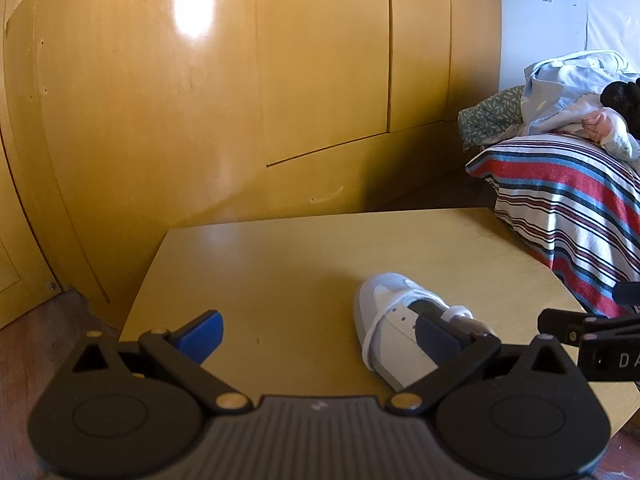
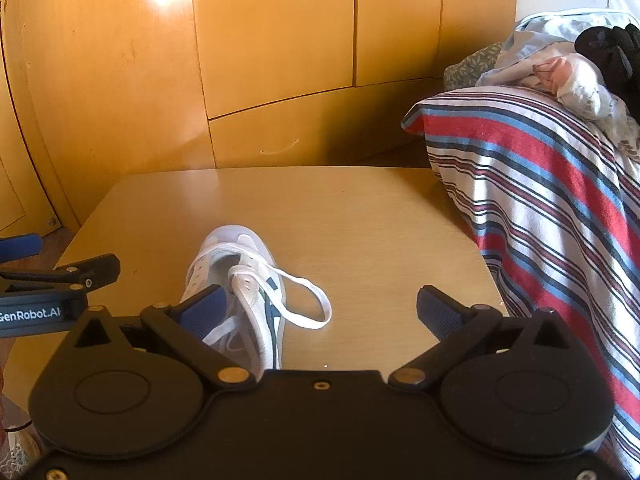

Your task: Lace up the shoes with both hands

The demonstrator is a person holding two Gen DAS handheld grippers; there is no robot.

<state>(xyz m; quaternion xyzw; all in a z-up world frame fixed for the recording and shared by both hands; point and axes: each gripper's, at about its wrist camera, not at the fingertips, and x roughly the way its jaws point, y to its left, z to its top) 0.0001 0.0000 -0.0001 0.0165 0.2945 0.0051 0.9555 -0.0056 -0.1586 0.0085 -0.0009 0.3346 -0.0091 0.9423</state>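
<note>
- Shoe (image 2: 240, 292) lies on the tabletop (image 2: 360, 216), toe pointing away, just ahead of both grippers.
- Left gripper (image 1: 320, 336) spread wide, nothing between its pads — same for right gripper (image 2: 320, 312).
- Lace (image 2: 308, 300) loops loose beside the shoe — likely soft, limp and light.
- Best hold: pinch the flat lace near its end; the shoe may slide.

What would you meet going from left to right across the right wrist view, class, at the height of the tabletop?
The other tool's arm → white shoe → loose lace loop → bare tabletop → striped blanket.
</note>
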